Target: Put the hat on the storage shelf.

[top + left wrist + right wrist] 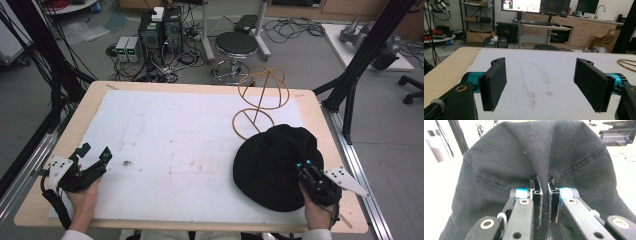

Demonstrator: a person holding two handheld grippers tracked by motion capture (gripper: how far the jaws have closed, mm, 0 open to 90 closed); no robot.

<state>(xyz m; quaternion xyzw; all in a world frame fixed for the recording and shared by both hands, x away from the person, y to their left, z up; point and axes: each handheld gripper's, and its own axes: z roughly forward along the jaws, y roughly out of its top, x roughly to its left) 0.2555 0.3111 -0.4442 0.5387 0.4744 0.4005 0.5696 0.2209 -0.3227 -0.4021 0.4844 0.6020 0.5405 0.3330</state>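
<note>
Black hat (272,162) lies at the counter's (55,150) lower right, your right gripper (303,165) fingers pinching its cloth. Left gripper (95,157) fingers stand wide, empty. Next, lift the hat toward the wire stand (262,97).

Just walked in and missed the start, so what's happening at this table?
A person works with two handheld grippers at a table under a white cloth. The right gripper has its jaws pinched on a fold of the black fabric bucket hat. The left gripper rests open at the left, holding nothing. A tan wire hat stand waits behind the hat.
</note>
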